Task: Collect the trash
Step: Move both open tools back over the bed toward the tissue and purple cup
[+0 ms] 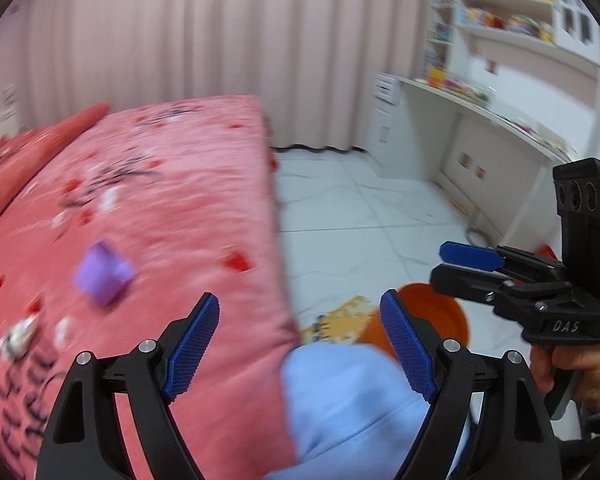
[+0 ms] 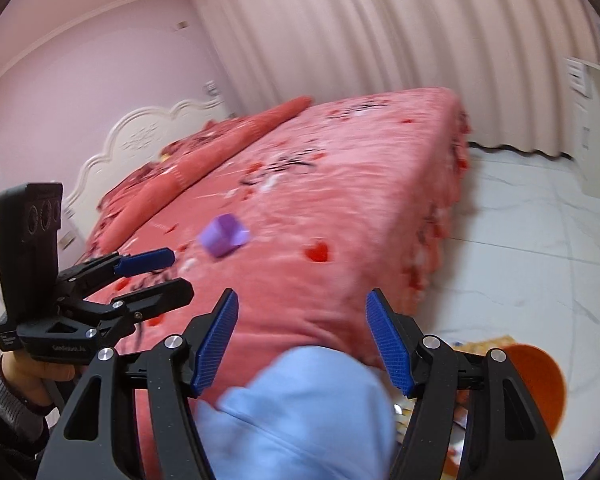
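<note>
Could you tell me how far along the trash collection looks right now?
Nothing looks collected yet: both tongs, left and right, are open and empty. Nothing is in hand. Left to do: the purple box still lies on the bed, and the orange bin waits on the floor.

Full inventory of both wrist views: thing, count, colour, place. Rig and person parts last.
bed: 1, pink-red patterned cover, fills the left and centre
purple block: 1, purple, on the bed cover, blurred
headboard: 1, white, at the bed's far end
curtain: 1, pale pink, behind the bed
orange bin: 1, orange, on the floor by the bed's near corner
floor: white tile
desk: 1, white, right wall, shelves above
light blue cloth: 1, near bottom edge, what it is unclear
left gripper: jaws open, empty
right gripper: jaws open, empty
hand: holding the right gripper's handle
</note>
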`<state>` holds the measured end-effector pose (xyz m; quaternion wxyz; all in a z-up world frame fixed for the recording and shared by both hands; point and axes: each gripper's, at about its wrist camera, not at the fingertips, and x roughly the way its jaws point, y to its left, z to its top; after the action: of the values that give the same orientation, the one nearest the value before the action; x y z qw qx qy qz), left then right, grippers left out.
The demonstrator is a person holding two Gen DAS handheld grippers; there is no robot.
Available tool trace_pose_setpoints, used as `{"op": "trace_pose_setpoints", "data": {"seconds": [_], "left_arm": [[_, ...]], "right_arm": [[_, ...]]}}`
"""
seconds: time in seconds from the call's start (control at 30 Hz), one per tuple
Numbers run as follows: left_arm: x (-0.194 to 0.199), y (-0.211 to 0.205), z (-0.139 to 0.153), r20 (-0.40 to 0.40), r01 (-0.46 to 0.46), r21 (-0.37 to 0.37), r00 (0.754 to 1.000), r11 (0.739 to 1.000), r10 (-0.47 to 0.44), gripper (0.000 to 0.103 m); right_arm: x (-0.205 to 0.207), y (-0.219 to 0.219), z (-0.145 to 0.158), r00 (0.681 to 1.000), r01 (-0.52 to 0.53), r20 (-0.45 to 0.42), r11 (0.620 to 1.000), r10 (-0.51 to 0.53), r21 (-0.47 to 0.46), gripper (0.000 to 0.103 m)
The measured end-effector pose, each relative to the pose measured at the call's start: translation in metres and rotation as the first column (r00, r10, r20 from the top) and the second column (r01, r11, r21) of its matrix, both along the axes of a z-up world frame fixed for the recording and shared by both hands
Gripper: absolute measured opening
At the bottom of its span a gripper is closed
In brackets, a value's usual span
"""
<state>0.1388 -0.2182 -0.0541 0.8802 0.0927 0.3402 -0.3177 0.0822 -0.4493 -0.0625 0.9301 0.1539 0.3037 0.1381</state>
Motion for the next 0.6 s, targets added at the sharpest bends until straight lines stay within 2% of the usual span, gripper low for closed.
{"op": "trace_pose_setpoints", "data": {"seconds": [0.1,0.3,0.43,0.6], "left_arm": [[0.002,0.037,0.002,0.004,-0.091,0.002,0.996,0.996,0.091,0.082],[0.006,0.11,0.005,-0.001,-0.25,-0.007,0.968,0.968,0.25,0.082],[0.013,0.151,0.004,-0.004,-0.318,-0.016,0.948,0.948,0.318,0.084],[0.029,0.192,0.001,-0.02,-0.377,-0.03,0.926,0.926,0.377,0.084]], "right_arm": [[0.016,0.036,0.007,0.998,-0.07,0.008,0.998,0.07,-0.005,0.067],[0.047,0.1,0.017,0.982,-0.186,0.022,0.982,0.187,-0.029,0.067],[0.063,0.135,0.019,0.969,-0.243,0.021,0.969,0.244,-0.044,0.072],[0.089,0.181,0.016,0.948,-0.316,0.004,0.947,0.317,-0.062,0.072]]}}
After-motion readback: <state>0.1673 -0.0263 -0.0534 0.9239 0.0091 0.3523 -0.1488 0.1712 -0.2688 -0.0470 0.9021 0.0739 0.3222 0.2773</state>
